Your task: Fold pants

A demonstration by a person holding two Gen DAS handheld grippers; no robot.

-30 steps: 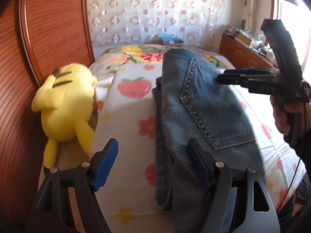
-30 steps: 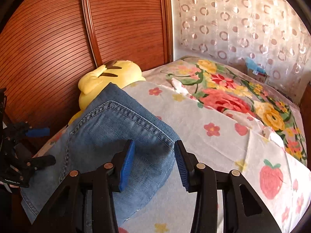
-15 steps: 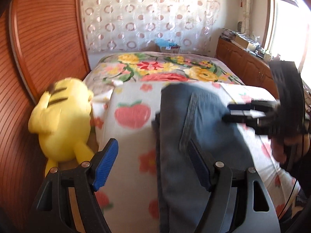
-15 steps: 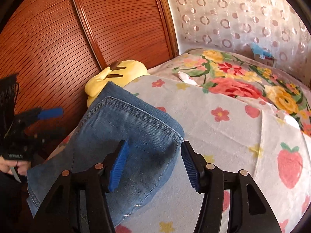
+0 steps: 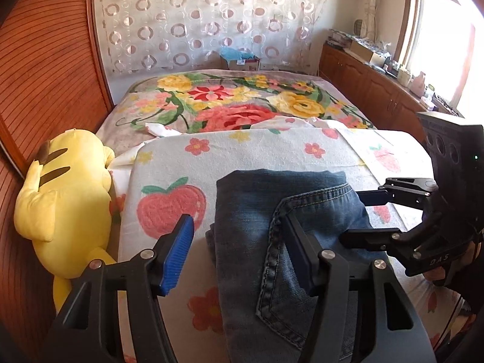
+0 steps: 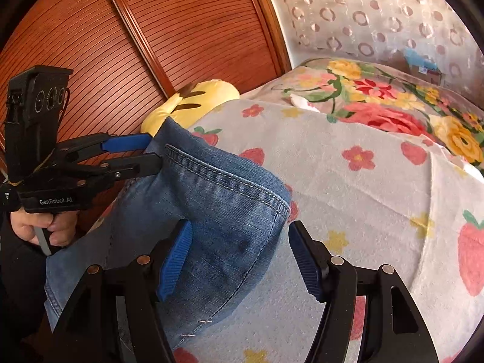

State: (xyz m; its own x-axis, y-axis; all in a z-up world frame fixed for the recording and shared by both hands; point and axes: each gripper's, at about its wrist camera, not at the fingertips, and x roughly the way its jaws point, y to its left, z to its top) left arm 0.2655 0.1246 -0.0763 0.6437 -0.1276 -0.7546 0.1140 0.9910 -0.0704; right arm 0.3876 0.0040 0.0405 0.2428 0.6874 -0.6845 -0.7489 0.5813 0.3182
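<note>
Folded blue jeans (image 5: 272,230) lie on the flowered bedspread, back pocket up; they also show in the right wrist view (image 6: 208,211). My left gripper (image 5: 239,251) is open, low over the jeans' left edge, holding nothing. My right gripper (image 6: 239,257) is open over the jeans' right folded end, holding nothing. The right gripper shows at the right in the left wrist view (image 5: 360,214), and the left gripper shows at the left in the right wrist view (image 6: 148,154), its fingers beside the denim edge.
A yellow plush toy (image 5: 63,199) lies at the bed's left edge against the wooden slatted wardrobe (image 6: 151,30). A floral blanket (image 5: 242,103) covers the far bed. Wooden cabinets (image 5: 372,87) run under the window at right.
Both grippers have drawn back and lower toward the near end of the jeans. The jeans lie still; both stay open.
</note>
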